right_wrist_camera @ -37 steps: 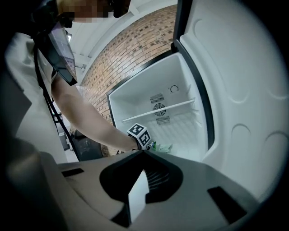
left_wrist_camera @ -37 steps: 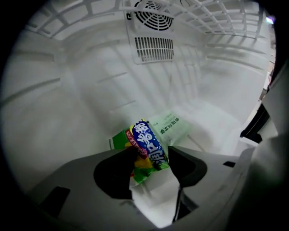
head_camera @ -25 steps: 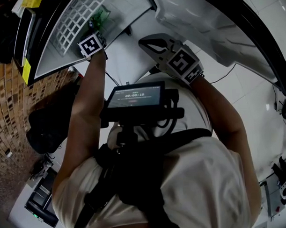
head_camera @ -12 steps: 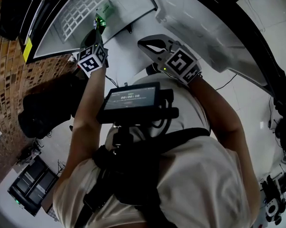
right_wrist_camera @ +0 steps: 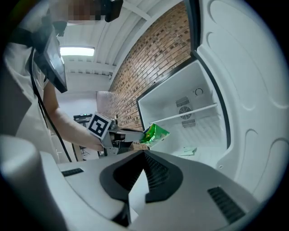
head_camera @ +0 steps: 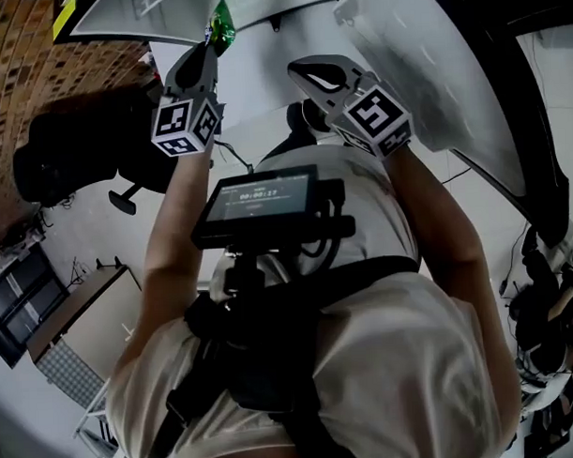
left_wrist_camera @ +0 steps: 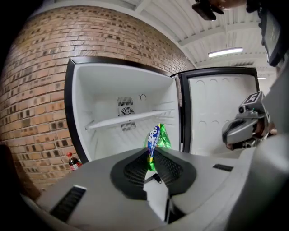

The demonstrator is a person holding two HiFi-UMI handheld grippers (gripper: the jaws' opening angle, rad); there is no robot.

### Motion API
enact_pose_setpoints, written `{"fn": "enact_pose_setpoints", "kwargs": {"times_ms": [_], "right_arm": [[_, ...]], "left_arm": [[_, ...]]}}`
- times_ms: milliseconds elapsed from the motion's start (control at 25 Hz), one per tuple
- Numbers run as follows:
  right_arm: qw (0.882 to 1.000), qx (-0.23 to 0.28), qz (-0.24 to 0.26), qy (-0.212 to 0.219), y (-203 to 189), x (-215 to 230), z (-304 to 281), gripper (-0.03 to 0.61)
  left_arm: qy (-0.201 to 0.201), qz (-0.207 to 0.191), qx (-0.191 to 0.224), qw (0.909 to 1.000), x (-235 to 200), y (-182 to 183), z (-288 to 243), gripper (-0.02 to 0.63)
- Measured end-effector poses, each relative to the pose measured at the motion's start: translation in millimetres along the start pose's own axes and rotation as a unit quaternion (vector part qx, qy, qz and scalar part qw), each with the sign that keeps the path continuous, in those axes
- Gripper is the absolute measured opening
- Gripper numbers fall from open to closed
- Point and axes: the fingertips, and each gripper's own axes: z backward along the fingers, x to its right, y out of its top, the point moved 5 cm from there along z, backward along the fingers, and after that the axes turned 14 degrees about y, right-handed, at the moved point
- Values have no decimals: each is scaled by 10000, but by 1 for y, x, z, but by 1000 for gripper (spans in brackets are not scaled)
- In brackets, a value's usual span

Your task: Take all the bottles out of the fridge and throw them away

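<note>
The fridge (left_wrist_camera: 122, 122) stands open, white inside, with one bare shelf and no bottle visible in it. My left gripper (left_wrist_camera: 151, 151) is shut on a crinkly green and blue snack packet (left_wrist_camera: 156, 137), held out in front of the fridge; its jaws have just been closing on the packet. In the head view the packet (head_camera: 221, 17) sticks out past the left gripper (head_camera: 205, 50). My right gripper (right_wrist_camera: 143, 154) is shut with nothing in it and points at the fridge from the right. A small red-capped bottle (left_wrist_camera: 72, 161) stands on the floor by the brick wall, left of the fridge.
The fridge door (left_wrist_camera: 221, 117) hangs open on the right. A flat pale packet (right_wrist_camera: 187, 151) lies on the fridge floor. A black office chair (head_camera: 69, 170) sits by the brick wall (left_wrist_camera: 31, 103). A screen (head_camera: 262, 201) is mounted on the person's chest.
My left gripper has pulled back out of the fridge and risen with the green packet in its jaws. The right gripper has shifted a little.
</note>
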Motion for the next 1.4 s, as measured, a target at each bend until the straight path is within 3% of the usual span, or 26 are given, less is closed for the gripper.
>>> {"fn": "enact_pose_setpoints", "kwargs": {"times_ms": [280, 480, 680, 960, 1240, 1400], "right_arm": [[9997, -3, 46, 258, -22, -1, -19, -8], [9997, -166, 132, 95, -9, -35, -21, -8], [9994, -263, 164, -169, -6, -68, -12, -8], [9975, -337, 91, -610, -33, -99, -27, -8], [9931, -486, -65, -1062, -34, -131, -16, -8], [9919, -480, -88, -1176, -39, -127, 0, -8]], "left_arm": [[-37, 369, 273, 9989, 6, -20, 45, 41], [-456, 604, 525, 9958, 3, -19, 91, 40], [-939, 415, 544, 9932, 16, -34, 131, 40], [-1478, 299, 228, 9883, 15, -98, 156, 38], [-2127, 158, -235, 9767, 31, -128, 172, 37], [-2400, -27, -528, 9693, 57, -142, 167, 37]]}}
